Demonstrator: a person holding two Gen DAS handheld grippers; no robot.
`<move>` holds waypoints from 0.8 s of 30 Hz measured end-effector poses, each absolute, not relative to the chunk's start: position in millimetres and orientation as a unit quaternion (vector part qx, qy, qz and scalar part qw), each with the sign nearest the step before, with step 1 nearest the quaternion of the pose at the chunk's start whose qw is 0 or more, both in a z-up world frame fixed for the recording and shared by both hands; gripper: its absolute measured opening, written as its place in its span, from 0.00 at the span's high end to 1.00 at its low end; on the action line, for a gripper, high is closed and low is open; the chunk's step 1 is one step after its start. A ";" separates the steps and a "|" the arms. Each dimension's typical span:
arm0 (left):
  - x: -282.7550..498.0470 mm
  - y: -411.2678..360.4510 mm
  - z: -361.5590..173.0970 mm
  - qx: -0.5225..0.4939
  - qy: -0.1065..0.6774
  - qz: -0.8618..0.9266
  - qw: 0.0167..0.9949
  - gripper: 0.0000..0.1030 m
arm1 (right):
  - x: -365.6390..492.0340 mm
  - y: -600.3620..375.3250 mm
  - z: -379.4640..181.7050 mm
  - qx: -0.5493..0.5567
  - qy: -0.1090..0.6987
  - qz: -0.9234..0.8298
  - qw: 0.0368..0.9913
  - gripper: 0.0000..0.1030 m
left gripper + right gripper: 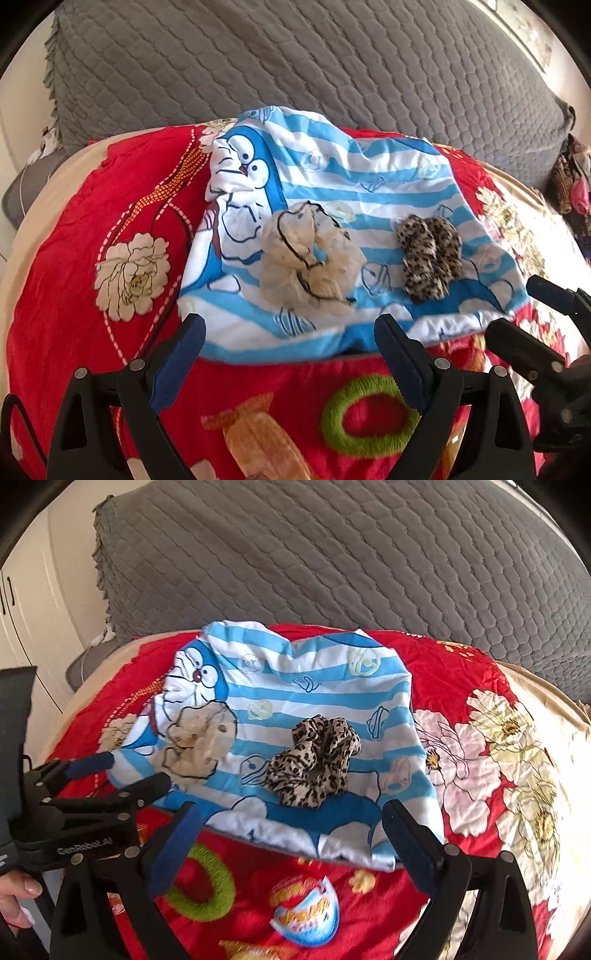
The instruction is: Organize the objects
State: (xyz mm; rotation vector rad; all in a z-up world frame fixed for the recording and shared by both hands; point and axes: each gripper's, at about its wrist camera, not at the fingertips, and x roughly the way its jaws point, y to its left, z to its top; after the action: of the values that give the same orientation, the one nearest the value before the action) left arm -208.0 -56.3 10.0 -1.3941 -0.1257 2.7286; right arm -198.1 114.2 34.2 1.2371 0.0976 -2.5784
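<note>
Two scrunchies are sitting on the blue-and-white striped cartoon cloth, which I'll use as the landmark: one cream scrunchie with dark edging on its left half, and one leopard-print scrunchie on its right half, apart from each other. Just off the cloth's near edge there's one green ring hair tie lying on the red floral bedsheet, plus one orange crinkly wrapper beside that, and one blue-and-white snack packet also near that edge. Both grippers hang over the near edge of the cloth: left gripper has its fingers spread wide with nothing in them, right gripper same deal, wide and empty. One grey quilted cover lies beyond the cloth's far side.
</note>
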 end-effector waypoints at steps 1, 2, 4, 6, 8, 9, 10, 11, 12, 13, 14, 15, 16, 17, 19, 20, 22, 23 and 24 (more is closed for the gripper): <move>-204.0 -55.9 10.6 -0.452 -0.038 0.890 0.038 0.10 | -192.5 114.4 36.0 0.427 0.031 -0.893 0.141 0.04; -200.5 -56.0 11.2 -0.452 -0.038 0.890 0.040 0.10 | -187.6 114.6 37.6 0.425 0.029 -0.893 0.143 0.03; -193.8 -57.1 13.0 -0.449 -0.039 0.891 0.045 0.10 | -177.9 114.4 40.4 0.421 0.028 -0.895 0.144 0.02; -187.3 -57.6 14.9 -0.448 -0.035 0.892 0.047 0.10 | -171.6 114.2 40.8 0.422 0.025 -0.894 0.147 0.02; -181.2 -59.2 16.8 -0.443 -0.034 0.895 0.046 0.10 | -168.4 114.2 40.1 0.426 0.025 -0.893 0.144 0.02; -178.3 -60.3 17.4 -0.442 -0.035 0.895 0.048 0.10 | -166.8 114.4 39.7 0.427 0.026 -0.893 0.141 0.02; -176.4 -61.3 17.5 -0.442 -0.036 0.895 0.047 0.10 | -164.9 114.9 40.0 0.426 0.026 -0.894 0.137 0.02; -174.9 -62.1 17.4 -0.443 -0.035 0.895 0.047 0.10 | -163.2 115.7 40.2 0.425 0.023 -0.895 0.138 0.02; -172.9 -62.5 17.4 -0.442 -0.036 0.895 0.049 0.10 | -162.3 116.8 39.5 0.426 0.020 -0.894 0.137 0.02; -171.0 -62.7 17.3 -0.442 -0.036 0.895 0.050 0.10 | -161.2 117.6 39.1 0.426 0.018 -0.894 0.136 0.02; -169.3 -62.9 17.7 -0.441 -0.036 0.896 0.050 0.10 | -160.2 118.5 38.3 0.427 0.016 -0.894 0.136 0.02; -167.3 -63.4 17.9 -0.439 -0.038 0.896 0.051 0.10 | -159.6 119.0 37.4 0.428 0.015 -0.894 0.133 0.02; -166.3 -63.6 18.2 -0.439 -0.040 0.896 0.051 0.10 | -158.3 119.3 36.8 0.426 0.016 -0.895 0.129 0.02; -164.6 -64.3 18.8 -0.438 -0.044 0.897 0.053 0.10 | -157.1 119.5 36.4 0.425 0.016 -0.896 0.129 0.01; -161.9 -64.5 19.9 -0.436 -0.045 0.897 0.052 0.10 | -154.8 119.1 35.6 0.425 0.017 -0.896 0.129 0.01; -160.3 -64.5 20.9 -0.433 -0.047 0.898 0.055 0.10 | -153.2 118.5 35.5 0.424 0.018 -0.896 0.128 0.01; -157.6 -64.2 21.6 -0.433 -0.048 0.898 0.057 0.10 | -149.8 117.6 35.9 0.422 0.020 -0.897 0.131 0.01; -155.5 -64.1 22.1 -0.432 -0.049 0.899 0.058 0.10 | -147.7 117.5 36.0 0.421 0.020 -0.898 0.130 0.01; -153.4 -63.5 22.4 -0.432 -0.047 0.899 0.059 0.10 | -144.9 117.1 36.3 0.421 0.021 -0.898 0.129 0.01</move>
State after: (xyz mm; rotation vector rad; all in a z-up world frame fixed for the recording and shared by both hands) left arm -153.4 -63.5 22.4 -1.3095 -0.1439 2.7214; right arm -144.9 117.1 36.3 1.2230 0.0605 -2.6101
